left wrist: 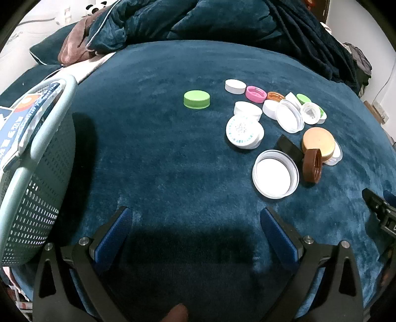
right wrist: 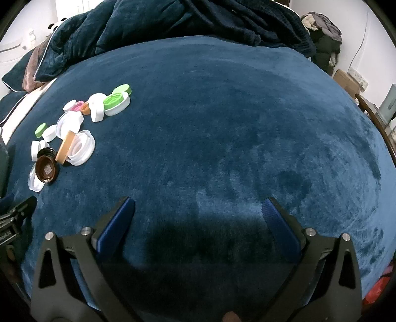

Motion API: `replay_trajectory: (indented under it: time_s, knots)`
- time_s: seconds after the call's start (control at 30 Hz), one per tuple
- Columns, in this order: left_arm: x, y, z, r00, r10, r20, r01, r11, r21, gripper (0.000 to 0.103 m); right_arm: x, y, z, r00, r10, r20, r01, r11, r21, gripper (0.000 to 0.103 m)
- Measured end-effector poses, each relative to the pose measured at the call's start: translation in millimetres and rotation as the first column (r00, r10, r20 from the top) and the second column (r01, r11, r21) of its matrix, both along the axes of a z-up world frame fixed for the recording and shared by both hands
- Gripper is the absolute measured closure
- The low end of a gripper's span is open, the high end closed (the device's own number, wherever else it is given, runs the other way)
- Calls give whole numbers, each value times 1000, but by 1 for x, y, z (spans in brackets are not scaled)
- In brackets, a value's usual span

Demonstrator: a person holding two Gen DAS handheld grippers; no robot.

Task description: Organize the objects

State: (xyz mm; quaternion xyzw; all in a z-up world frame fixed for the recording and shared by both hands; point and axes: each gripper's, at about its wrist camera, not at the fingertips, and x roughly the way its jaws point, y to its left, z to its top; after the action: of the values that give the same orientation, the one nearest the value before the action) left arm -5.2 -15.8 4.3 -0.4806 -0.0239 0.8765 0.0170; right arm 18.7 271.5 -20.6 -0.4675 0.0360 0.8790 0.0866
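Note:
Several plastic lids lie in a cluster on a dark blue blanket (left wrist: 160,161). In the left wrist view a lone green lid (left wrist: 197,99) sits apart from the cluster, which holds a big white lid (left wrist: 275,174), a brown lid on edge (left wrist: 312,165), a gold lid (left wrist: 318,143) and a pink lid (left wrist: 256,93). My left gripper (left wrist: 196,218) is open and empty, near the front, short of the lids. My right gripper (right wrist: 198,208) is open and empty over bare blanket; the cluster shows at its far left, with the brown lid (right wrist: 46,170) nearest.
A pale green mesh basket (left wrist: 34,173) holding a printed packet stands at the left in the left wrist view. Bunched dark bedding (left wrist: 198,22) lies at the back. The right gripper's body (left wrist: 381,213) shows at the right edge. Boxes and a chair (right wrist: 371,109) stand far right.

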Motion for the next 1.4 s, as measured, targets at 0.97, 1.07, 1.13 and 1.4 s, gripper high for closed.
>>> replay_trajectory:
  time_s: [0.97, 1.07, 1.13, 1.4]
  knots:
    - [2, -3, 9, 999, -38, 19, 38, 999, 9, 1, -14, 0, 9, 993, 36, 114, -34, 999, -25, 0]
    - [3, -3, 20, 999, -47, -24, 48, 998, 31, 1, -12, -10, 20, 995, 91, 44, -87, 992, -87, 1]
    - [3, -3, 24, 998, -58, -35, 59, 997, 42, 1, -17, -25, 25, 989, 146, 23, -144, 987, -79, 1]
    - [2, -1, 22, 996, -81, -19, 82, 996, 27, 1, -52, -75, 12, 952, 297, 69, -298, 955, 6, 13]
